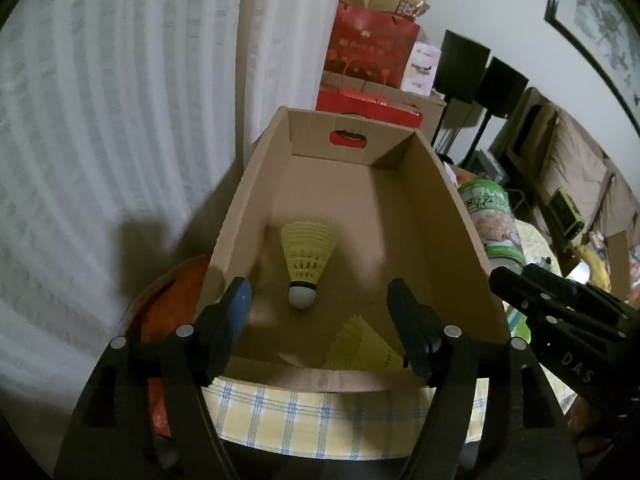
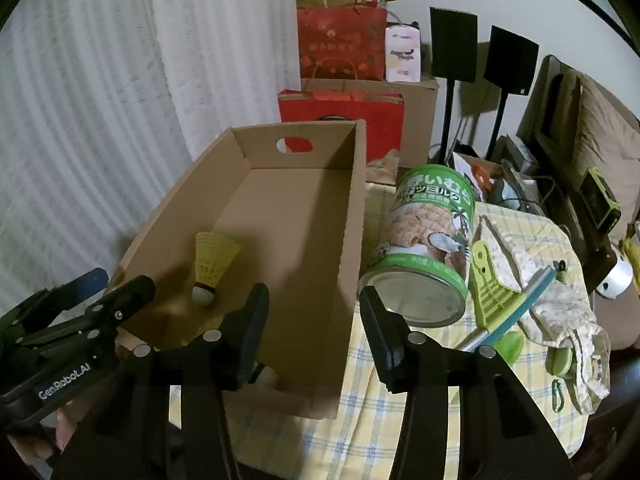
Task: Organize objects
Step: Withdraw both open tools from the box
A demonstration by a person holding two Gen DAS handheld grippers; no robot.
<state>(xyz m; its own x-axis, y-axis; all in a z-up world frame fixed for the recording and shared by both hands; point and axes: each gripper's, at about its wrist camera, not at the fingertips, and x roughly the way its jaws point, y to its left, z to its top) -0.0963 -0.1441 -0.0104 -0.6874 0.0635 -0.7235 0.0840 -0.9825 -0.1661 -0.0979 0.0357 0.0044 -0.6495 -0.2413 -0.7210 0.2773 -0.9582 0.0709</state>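
Observation:
An open cardboard box (image 1: 452,216) stands on a checked tablecloth. Inside lie two yellow shuttlecocks: one in the middle (image 1: 305,262), cork toward me, and one at the near right corner (image 1: 366,346). My left gripper (image 1: 320,300) is open and empty just above the box's near end. In the right wrist view the box (image 2: 352,216) and the middle shuttlecock (image 2: 211,268) show at left. My right gripper (image 2: 314,312) is open and empty over the box's right wall. A green tin can (image 2: 428,246) lies on its side right of the box.
A green plastic clip with a teal strip (image 2: 500,292), a patterned cloth (image 2: 560,304) and a green carabiner (image 2: 558,396) lie right of the can. Red gift bags (image 2: 340,44) and cardboard boxes stand behind. White curtains hang at left. An orange item (image 1: 176,300) lies left of the box.

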